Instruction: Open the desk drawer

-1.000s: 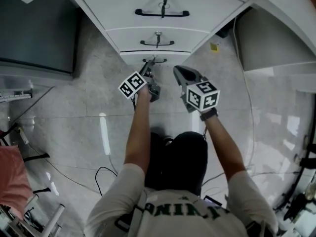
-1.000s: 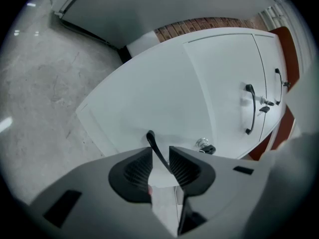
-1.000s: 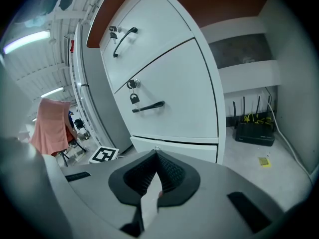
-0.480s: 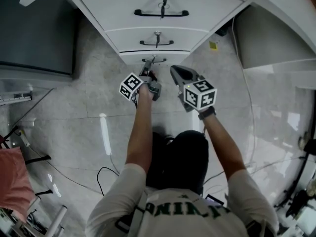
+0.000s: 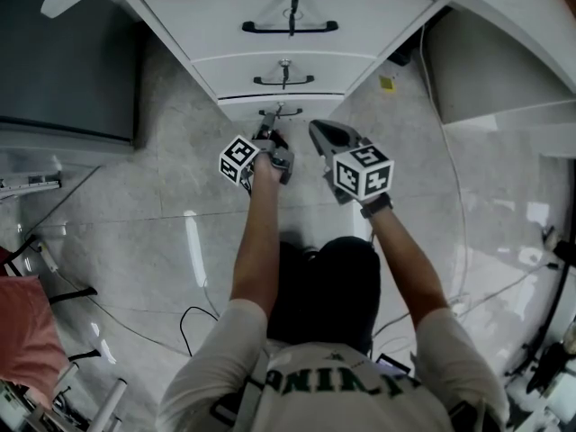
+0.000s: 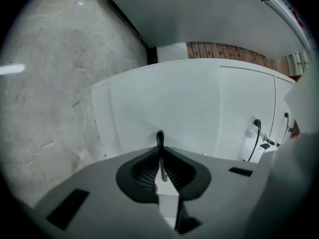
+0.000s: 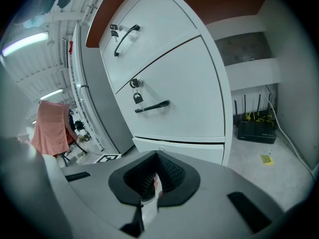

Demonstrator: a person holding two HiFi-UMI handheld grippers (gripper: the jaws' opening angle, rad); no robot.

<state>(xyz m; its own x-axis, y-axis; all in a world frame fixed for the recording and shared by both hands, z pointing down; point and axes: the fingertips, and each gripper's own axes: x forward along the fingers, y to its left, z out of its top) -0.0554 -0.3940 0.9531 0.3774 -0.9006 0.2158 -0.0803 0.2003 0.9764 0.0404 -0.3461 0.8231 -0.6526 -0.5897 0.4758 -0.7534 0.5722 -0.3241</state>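
A white desk pedestal [image 5: 297, 61] stands ahead with three drawers, each with a black bar handle. My left gripper [image 5: 269, 133] is at the bottom drawer's handle [image 5: 281, 112]. In the left gripper view its jaws are closing, and the pads [image 6: 149, 167] pinch the thin handle [image 6: 160, 136] between them. The bottom drawer's front [image 7: 185, 149] sits nearly flush under the middle drawer. My right gripper [image 5: 318, 130] hovers just right of the handle, apart from the drawers. Its jaws [image 7: 157, 156] are shut with nothing between them.
Keys hang at the locks of the middle drawer [image 7: 136, 97] and top drawer [image 7: 114, 30]. A black router [image 7: 256, 131] with cables sits on the floor under the desk at the right. A dark panel [image 5: 63, 52] stands left, and a pink cloth [image 5: 22, 331] hangs at lower left.
The left gripper's jaws have closed onto the bottom drawer's handle, and that gripper has rolled a little. The right gripper has shifted slightly left.
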